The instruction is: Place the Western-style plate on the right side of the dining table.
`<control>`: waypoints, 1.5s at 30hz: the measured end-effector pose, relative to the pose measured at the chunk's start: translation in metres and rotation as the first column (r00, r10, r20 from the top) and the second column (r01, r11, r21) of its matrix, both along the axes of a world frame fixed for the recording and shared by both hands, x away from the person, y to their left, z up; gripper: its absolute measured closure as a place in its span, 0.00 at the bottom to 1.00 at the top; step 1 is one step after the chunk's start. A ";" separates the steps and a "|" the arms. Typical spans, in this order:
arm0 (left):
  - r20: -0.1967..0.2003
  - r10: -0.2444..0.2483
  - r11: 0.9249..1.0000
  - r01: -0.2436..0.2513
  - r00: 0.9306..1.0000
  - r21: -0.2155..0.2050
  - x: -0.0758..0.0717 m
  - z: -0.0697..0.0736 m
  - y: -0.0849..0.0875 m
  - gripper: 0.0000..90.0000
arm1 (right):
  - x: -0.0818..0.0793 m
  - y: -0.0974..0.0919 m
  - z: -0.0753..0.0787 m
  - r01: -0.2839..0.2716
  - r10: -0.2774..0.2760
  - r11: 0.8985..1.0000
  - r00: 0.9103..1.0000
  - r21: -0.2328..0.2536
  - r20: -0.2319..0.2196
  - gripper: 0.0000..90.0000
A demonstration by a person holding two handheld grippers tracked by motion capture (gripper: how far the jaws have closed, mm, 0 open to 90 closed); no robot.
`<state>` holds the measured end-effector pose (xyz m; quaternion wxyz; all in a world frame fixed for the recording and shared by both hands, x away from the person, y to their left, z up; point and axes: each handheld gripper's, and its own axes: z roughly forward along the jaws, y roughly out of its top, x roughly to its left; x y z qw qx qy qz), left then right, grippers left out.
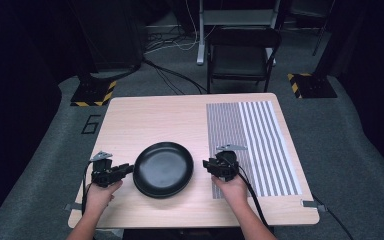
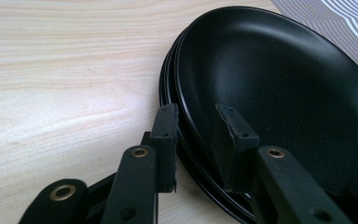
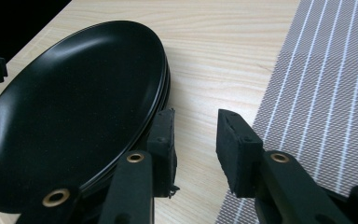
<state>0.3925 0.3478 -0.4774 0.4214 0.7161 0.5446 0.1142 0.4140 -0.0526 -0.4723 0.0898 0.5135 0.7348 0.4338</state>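
Note:
A stack of shallow black plates [image 1: 163, 169] lies on the wooden table [image 1: 150, 115] near its front edge. My left gripper [image 1: 128, 168] lies level at the stack's left rim. In the left gripper view the plates [image 2: 284, 84] run between the jaws of the left gripper [image 2: 196, 114]: one pad is outside the rim, the other over the top plate's bowl, and neither visibly presses. My right gripper [image 1: 206, 164] sits just right of the stack. In the right gripper view the right gripper [image 3: 196, 116] stands open over bare wood, its left pad beside the plates [image 3: 74, 107].
A grey striped placemat [image 1: 252, 145] covers the table's right part, and its edge [image 3: 317, 93] runs under my right gripper's outer jaw. A dark folding chair [image 1: 242, 55] stands beyond the far edge. Cables trail on the floor behind.

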 end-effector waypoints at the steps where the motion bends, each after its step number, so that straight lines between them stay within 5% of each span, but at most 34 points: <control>1: -0.002 0.001 1.000 -0.001 1.000 -0.002 0.000 0.000 0.000 0.78 | 0.000 0.002 -0.001 -0.001 0.001 1.000 1.000 0.003 0.002 0.75; 15: -0.019 -0.005 1.000 0.004 1.000 -0.016 0.001 -0.002 -0.003 0.79 | 0.001 0.024 -0.001 -0.023 0.024 0.999 0.999 -0.039 0.032 0.75; 27: -0.058 -0.006 0.998 0.002 0.998 -0.069 0.003 -0.005 -0.002 0.81 | 0.004 0.032 -0.005 -0.025 0.025 1.000 1.000 0.016 -0.016 0.76; 45: -0.087 0.009 0.996 -0.016 0.996 -0.086 0.004 -0.010 -0.002 0.86 | 0.009 0.037 -0.015 -0.016 0.021 0.998 0.996 0.064 -0.085 0.81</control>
